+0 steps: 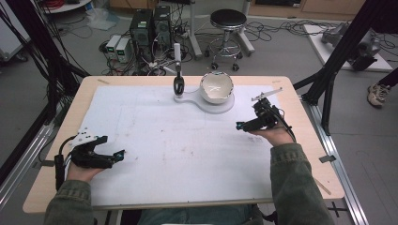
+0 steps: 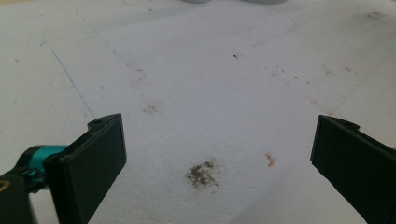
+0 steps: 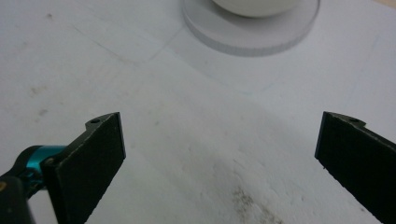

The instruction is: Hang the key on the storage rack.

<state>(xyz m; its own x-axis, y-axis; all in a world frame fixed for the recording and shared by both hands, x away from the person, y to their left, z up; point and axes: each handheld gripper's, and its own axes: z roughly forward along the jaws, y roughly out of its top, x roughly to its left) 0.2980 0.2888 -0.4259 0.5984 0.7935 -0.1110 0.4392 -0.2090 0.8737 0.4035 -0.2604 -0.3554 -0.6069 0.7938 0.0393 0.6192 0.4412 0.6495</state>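
Approaching the bowl (image 1: pixel 216 88) from here carries the main risk. The bowl is seated on the round end of a flat white base (image 1: pixel 220 107) near the far edge of the table (image 1: pixel 305 154), right of centre, and a black-and-white handle (image 1: pixel 178 70) stands upright on the narrow end of the same base, just beside the bowl. In the right gripper view the base (image 3: pixel 252 39) and the bowl's underside (image 3: pixel 254 7) are seen ahead of the fingers. A reach made too low could be expected to catch the rim of the base and push it across the white sheet (image 1: pixel 178 150). A reach made too far left could knock the upright handle. The bowl's rounded, glossy wall may slip between flat fingers if it is pinched off centre.

The right gripper (image 1: pixel 240 125) is held near the right edge of the table, closest to the bowl, with the wrist bent inward so that the fingers (image 3: pixel 91 161) point left across the sheet. Its fingers are spread wide and nothing is held. The left gripper (image 1: pixel 121 154) is rested low near the near-left corner, well apart from the bowl, pointing right. Its fingers (image 2: pixel 93 163) are likewise spread wide and empty above a stained patch of sheet.
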